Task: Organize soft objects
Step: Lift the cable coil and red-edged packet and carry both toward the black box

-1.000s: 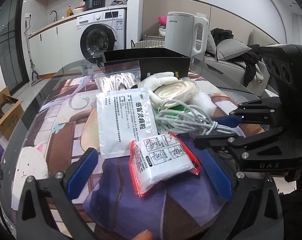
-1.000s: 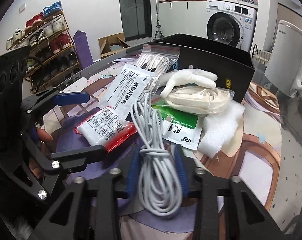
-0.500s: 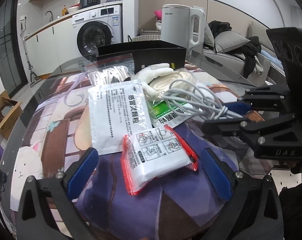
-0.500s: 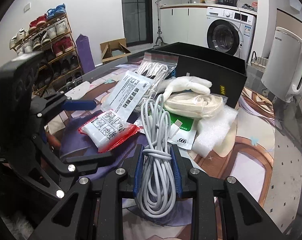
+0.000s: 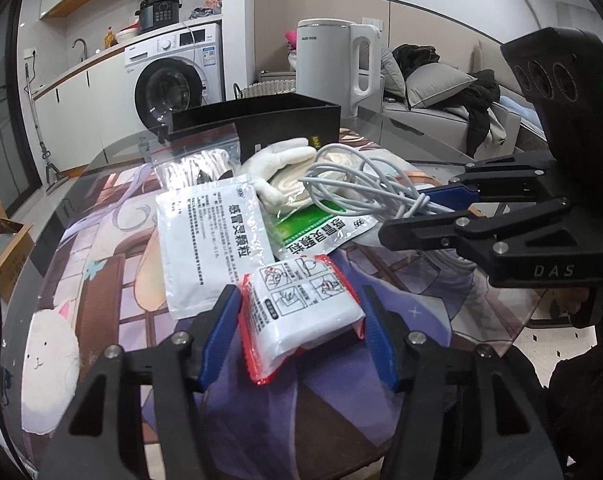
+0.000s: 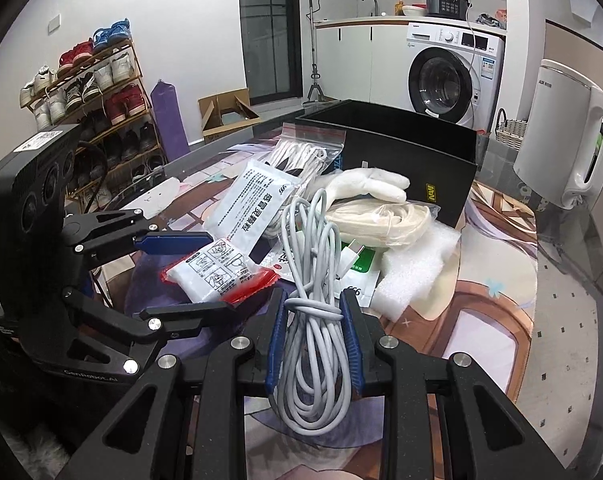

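Observation:
My right gripper (image 6: 312, 334) is shut on a coiled white cable (image 6: 315, 320) and holds it raised above the pile; the cable also shows in the left wrist view (image 5: 365, 188). My left gripper (image 5: 299, 330) has closed its blue pads against the sides of a red-edged white packet (image 5: 305, 304), which also shows in the right wrist view (image 6: 217, 272). Behind lie a white sachet (image 5: 215, 236), a green sachet (image 5: 321, 228), a white glove (image 5: 281, 160), a bag of cream cord (image 6: 377, 220) and a zip bag (image 5: 197, 160). An open black box (image 5: 261, 124) stands at the back.
A white foam block (image 6: 417, 264) lies right of the pile. A white kettle (image 6: 565, 136) stands at the table's far right. The round glass table edge (image 5: 497, 344) is close on the right. A washing machine, shoe rack and sofa stand beyond.
My left gripper has moved forward and narrowed around the red-edged packet. My right gripper has lifted the coiled cable higher off the pile.

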`<control>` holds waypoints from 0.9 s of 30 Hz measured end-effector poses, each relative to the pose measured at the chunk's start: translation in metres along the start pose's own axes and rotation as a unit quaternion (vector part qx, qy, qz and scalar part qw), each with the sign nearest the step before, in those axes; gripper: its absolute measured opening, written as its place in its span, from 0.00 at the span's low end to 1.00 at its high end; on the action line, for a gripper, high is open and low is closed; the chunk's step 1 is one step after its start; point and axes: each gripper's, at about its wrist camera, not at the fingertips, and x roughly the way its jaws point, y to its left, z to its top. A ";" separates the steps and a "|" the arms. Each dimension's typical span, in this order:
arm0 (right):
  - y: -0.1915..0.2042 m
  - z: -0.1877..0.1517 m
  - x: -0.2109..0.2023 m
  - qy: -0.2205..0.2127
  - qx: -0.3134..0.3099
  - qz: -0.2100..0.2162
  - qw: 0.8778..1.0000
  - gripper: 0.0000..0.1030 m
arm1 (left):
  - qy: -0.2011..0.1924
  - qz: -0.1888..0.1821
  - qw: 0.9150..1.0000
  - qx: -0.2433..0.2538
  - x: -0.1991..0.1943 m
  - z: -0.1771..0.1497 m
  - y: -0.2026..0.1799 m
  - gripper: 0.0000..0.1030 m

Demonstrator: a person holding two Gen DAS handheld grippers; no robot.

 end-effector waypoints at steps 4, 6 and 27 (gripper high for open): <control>-0.001 0.002 -0.005 -0.011 0.002 0.000 1.000 0.26 | -0.011 -0.002 1.000 -0.005 -0.007 0.002 0.001 0.57; -0.002 0.003 -0.007 -0.017 0.004 0.000 1.000 0.26 | -0.018 -0.003 1.000 -0.013 -0.013 0.003 0.004 0.57; -0.021 0.048 -0.042 -0.091 0.077 -0.019 0.993 0.26 | -0.070 0.019 0.995 -0.068 -0.032 0.057 0.042 0.57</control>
